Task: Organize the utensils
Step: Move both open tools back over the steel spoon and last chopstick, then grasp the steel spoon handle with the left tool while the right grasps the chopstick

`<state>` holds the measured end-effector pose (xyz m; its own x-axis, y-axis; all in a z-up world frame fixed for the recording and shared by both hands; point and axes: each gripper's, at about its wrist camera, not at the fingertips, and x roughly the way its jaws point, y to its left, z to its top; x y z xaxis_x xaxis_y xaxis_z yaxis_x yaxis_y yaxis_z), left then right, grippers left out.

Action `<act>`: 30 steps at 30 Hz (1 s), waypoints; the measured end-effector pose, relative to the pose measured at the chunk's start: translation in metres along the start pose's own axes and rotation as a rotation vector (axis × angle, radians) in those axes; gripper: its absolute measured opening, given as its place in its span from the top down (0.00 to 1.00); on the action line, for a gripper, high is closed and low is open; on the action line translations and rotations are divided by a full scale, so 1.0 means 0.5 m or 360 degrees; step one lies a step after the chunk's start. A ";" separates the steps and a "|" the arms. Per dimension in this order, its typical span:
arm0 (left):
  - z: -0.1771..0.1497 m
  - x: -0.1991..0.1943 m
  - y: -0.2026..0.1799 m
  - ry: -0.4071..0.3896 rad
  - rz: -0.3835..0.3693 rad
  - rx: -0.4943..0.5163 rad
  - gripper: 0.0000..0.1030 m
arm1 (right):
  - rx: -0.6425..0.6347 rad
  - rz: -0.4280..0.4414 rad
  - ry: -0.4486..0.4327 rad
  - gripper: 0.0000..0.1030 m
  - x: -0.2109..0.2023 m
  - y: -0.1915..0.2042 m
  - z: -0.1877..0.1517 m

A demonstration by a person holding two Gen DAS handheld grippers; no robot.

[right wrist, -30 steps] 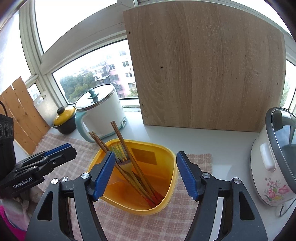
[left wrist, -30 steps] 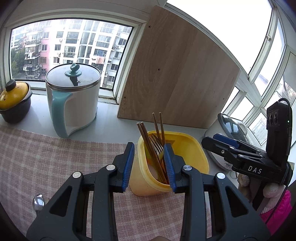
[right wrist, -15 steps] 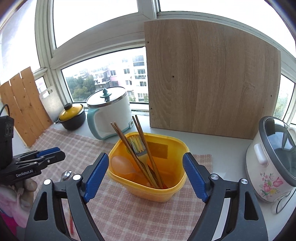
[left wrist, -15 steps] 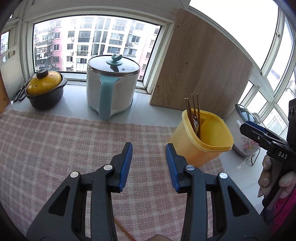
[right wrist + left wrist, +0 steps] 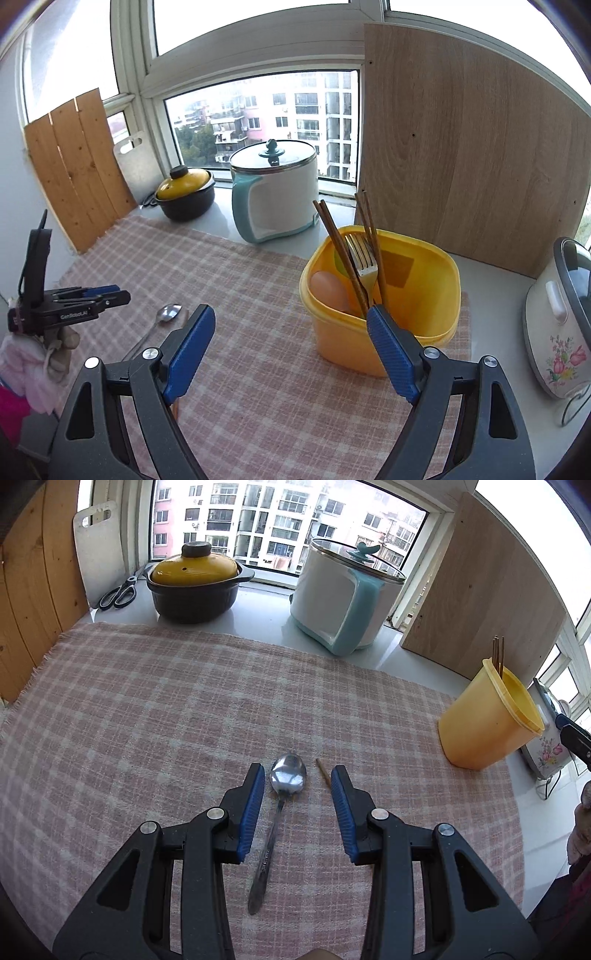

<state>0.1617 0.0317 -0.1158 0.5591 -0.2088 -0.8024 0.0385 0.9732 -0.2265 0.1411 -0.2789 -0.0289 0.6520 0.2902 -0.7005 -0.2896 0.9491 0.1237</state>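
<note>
Spoon (image 5: 287, 777) flat on the checked cloth (image 5: 155, 716), bowl just ahead between the blue pads of the left gripper (image 5: 298, 770), handle running back under the wide gap, with one loose chopstick (image 5: 322, 771) close against the right pad. Held over the cloth with jaws spread wide and nothing inside: the right gripper (image 5: 291, 314), its right pad in front of the yellow container (image 5: 384, 334) (chopsticks (image 5: 341, 251), a fork (image 5: 364, 258) and a pale spoon inside).

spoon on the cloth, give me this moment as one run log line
left gripper: open, fingers astride metal spoon | single chopstick: beside spoon | right gripper: open, empty | yellow bin: holds chopsticks, fork
</note>
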 end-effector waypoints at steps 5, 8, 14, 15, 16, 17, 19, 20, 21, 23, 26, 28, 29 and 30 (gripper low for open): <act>-0.018 0.025 0.022 0.0089 -0.0029 0.0020 0.64 | -0.0004 0.0088 0.0100 0.18 0.038 0.040 -0.011; -0.027 0.048 0.020 0.0148 -0.0038 0.0064 0.64 | -0.0021 0.0148 0.0183 0.19 0.071 0.065 -0.019; -0.048 0.092 0.010 0.0248 -0.0041 0.0167 0.64 | -0.0042 0.0241 0.0366 0.35 0.141 0.110 -0.042; -0.049 0.098 0.009 0.0258 -0.0043 0.0179 0.64 | -0.0039 0.0256 0.0400 0.37 0.154 0.116 -0.045; -0.051 0.103 0.007 0.0267 -0.0042 0.0191 0.64 | -0.0034 0.0266 0.0433 0.40 0.167 0.121 -0.049; -0.052 0.108 0.006 0.0275 -0.0039 0.0203 0.64 | -0.0029 0.0275 0.0463 0.43 0.179 0.127 -0.052; -0.053 0.118 0.004 0.0287 -0.0036 0.0223 0.68 | -0.0030 0.0299 0.0516 0.48 0.200 0.140 -0.060; -0.052 0.121 0.003 0.0291 -0.0033 0.0228 0.70 | -0.0032 0.0313 0.0546 0.50 0.212 0.147 -0.064; -0.051 0.126 0.002 0.0292 -0.0027 0.0234 0.70 | -0.0030 0.0329 0.0576 0.51 0.222 0.151 -0.067; -0.050 0.133 0.002 0.0297 -0.0019 0.0243 0.74 | -0.0023 0.0364 0.0629 0.59 0.241 0.161 -0.074; -0.049 0.144 0.004 0.0310 -0.0015 0.0249 0.77 | -0.0019 0.0382 0.0689 0.61 0.265 0.173 -0.080; -0.051 0.151 0.004 0.0319 -0.0015 0.0256 0.77 | -0.0028 0.0388 0.0717 0.65 0.280 0.181 -0.081; -0.051 0.155 0.003 0.0326 -0.0009 0.0264 0.78 | -0.0032 0.0392 0.0731 0.67 0.287 0.185 -0.082; -0.052 0.158 0.002 0.0321 0.0003 0.0272 0.79 | -0.0033 0.0397 0.0744 0.67 0.294 0.189 -0.082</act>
<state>0.1845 0.0136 -0.1936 0.3834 -0.2049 -0.9005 0.1866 0.9722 -0.1417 0.1811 -0.1514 -0.1490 0.1808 0.4169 -0.8908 -0.4130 0.8542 0.3159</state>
